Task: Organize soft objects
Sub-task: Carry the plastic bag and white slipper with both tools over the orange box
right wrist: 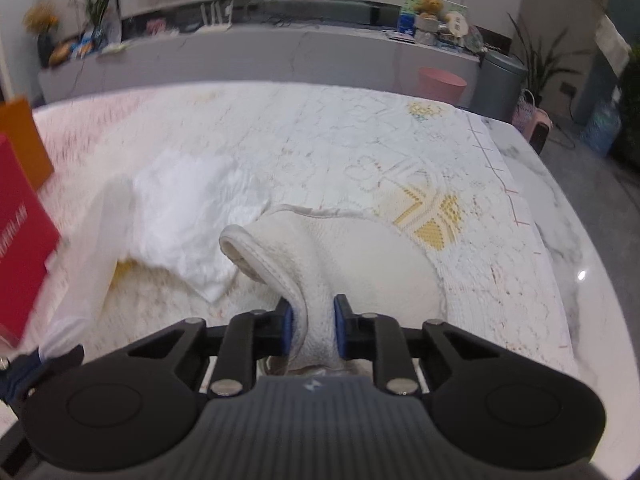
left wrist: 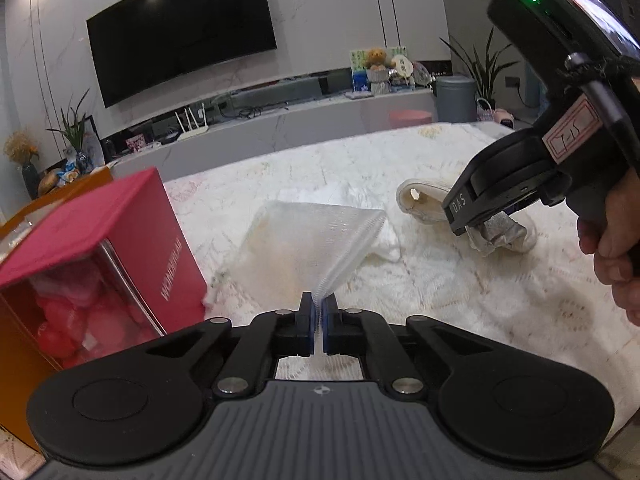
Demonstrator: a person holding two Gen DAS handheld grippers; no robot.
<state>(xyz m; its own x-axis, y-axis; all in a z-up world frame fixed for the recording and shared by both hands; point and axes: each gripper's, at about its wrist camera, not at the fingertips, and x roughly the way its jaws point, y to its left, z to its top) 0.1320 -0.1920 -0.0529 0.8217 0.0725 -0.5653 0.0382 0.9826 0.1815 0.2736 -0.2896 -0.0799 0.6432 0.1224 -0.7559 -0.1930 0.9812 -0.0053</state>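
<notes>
My left gripper (left wrist: 319,304) is shut on a corner of a sheer white mesh cloth (left wrist: 312,240), which rises taut from the table to the blue pads. The same mesh cloth (right wrist: 100,240) shows at the left of the right wrist view. My right gripper (right wrist: 313,312) is shut on a bunched fold of a cream towel (right wrist: 360,256) with a hemmed edge. From the left wrist view, the right gripper (left wrist: 492,236) points down at that cream towel (left wrist: 420,200), with a hand on its handle. A fluffy white cloth (right wrist: 188,208) lies between the two.
A red box (left wrist: 120,232) with a clear front stands at the left, close to the mesh cloth, with an orange box (left wrist: 80,184) behind it. A lace tablecloth (right wrist: 360,140) covers the marble table (right wrist: 568,240). Beyond are a TV shelf, a pink bin (right wrist: 442,84) and a grey bin (right wrist: 500,80).
</notes>
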